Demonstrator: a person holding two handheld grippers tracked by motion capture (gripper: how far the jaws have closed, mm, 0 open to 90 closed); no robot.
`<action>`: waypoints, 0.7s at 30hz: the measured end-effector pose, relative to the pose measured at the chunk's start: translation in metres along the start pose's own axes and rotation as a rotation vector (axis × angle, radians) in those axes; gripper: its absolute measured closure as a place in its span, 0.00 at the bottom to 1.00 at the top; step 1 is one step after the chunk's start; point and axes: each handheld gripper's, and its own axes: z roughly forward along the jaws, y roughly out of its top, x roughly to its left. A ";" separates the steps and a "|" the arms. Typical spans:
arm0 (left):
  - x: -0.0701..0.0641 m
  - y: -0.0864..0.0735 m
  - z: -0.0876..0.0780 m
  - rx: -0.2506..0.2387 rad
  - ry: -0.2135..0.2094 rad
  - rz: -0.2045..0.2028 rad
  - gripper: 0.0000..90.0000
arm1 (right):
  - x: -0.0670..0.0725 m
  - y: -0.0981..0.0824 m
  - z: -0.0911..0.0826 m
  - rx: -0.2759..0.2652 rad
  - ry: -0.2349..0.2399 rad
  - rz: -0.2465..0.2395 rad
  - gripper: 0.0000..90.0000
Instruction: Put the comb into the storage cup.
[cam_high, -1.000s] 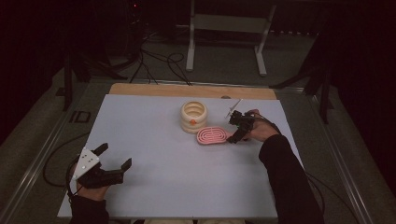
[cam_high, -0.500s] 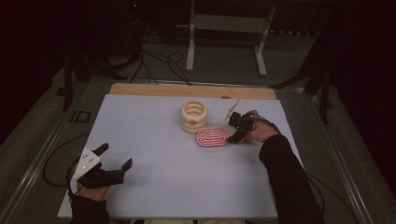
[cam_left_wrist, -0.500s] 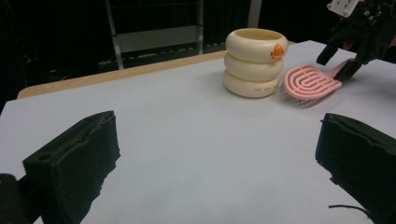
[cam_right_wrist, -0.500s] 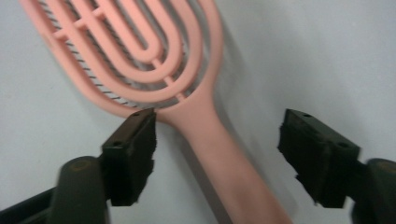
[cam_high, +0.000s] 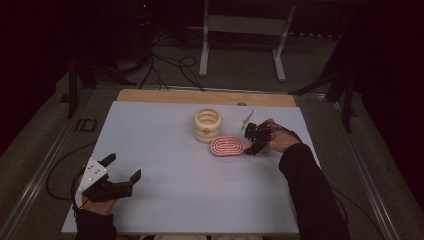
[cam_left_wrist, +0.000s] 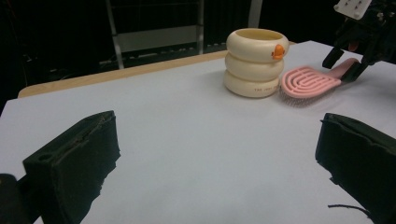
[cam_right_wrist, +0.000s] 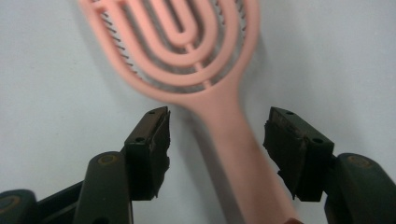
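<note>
We see the right gripper (cam_high: 251, 141) held low over the far right part of the white table (cam_high: 200, 200), its hand (cam_high: 280, 140) reaching in from the right with the dark sleeve (cam_high: 310, 190) running back toward the near edge. Its jaws point left, toward the pink hairbrush (cam_high: 227, 146), which lies flat on the table with its vented head to the left and its handle toward that gripper. In the right gripper view the handle (cam_right_wrist: 233, 149) runs up between the two black pads (cam_right_wrist: 154, 149), with a clear gap on each side, so nothing is clamped yet. The jaws stand at a middling width and have just been closing, with the handle between them.

Just behind the brush head stands the cream ringed cup (cam_high: 207, 125), upright, with a small orange mark on its side; in the left gripper view the cup (cam_left_wrist: 254, 63) and the brush (cam_left_wrist: 310, 81) sit just beside each other, and whether they touch we cannot tell.

The left gripper (cam_high: 122, 172) rests at the near left of the table, well apart from the brush, its hand (cam_high: 92, 197) low by the table edge. Its jaws are spread wide and hold nothing, pointing across the table toward the cup.
</note>
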 end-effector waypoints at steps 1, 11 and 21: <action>0.000 0.000 0.000 0.001 -0.001 0.001 0.00 | 0.001 0.000 0.001 0.012 -0.012 -0.013 0.44; 0.000 0.000 0.001 0.004 -0.002 0.003 0.00 | 0.010 0.007 0.017 0.054 -0.058 -0.045 0.50; -0.001 0.000 0.001 0.004 -0.003 0.006 0.00 | 0.011 0.010 0.019 0.072 -0.021 -0.055 0.64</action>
